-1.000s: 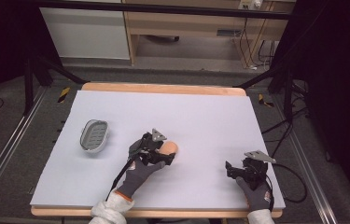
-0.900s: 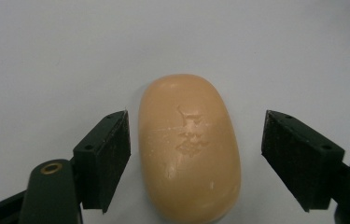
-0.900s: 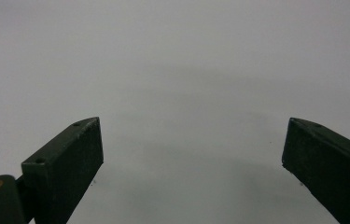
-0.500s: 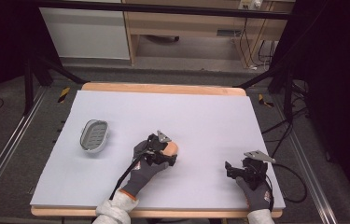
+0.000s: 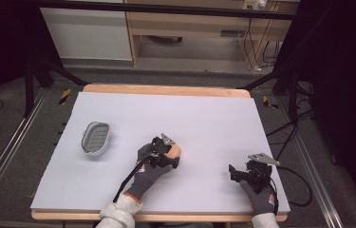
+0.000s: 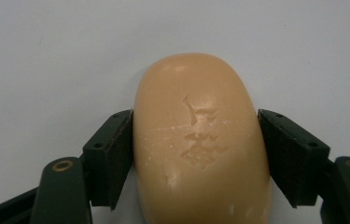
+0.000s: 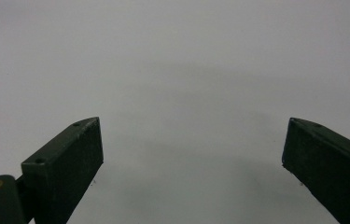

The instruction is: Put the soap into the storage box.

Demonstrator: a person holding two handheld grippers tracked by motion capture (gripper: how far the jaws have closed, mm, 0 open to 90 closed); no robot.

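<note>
Two grippers are seen over a pale lilac-grey sheet [image 5: 204, 123] that covers a wooden table [image 5: 166, 90], whose light wood edge is left bare along the far and near sides. The left gripper [image 5: 173, 154] is held near the middle of the sheet, and its jaws are pressed against both long sides of a peach-coloured bar of soap [image 6: 200, 140], which is gripped between them just over the sheet. A worn stamped mark is seen on the soap's top face. A grey oval soap dish [image 5: 95, 138] with a slotted floor is set well to the left of the soap, apart from it, on the same sheet. The right gripper [image 5: 233, 172] is held near the table's front right corner, its jaws spread wide with nothing between them but bare sheet. Both hands are covered by grey gloves. Beyond the table, a grey floor [image 5: 185, 76], a white cabinet [image 5: 86, 33] and a wooden desk frame [image 5: 190, 28] are seen, with black cables [image 5: 304, 187] trailed at the right and metal rails [image 5: 4, 156] laid along the floor.
</note>
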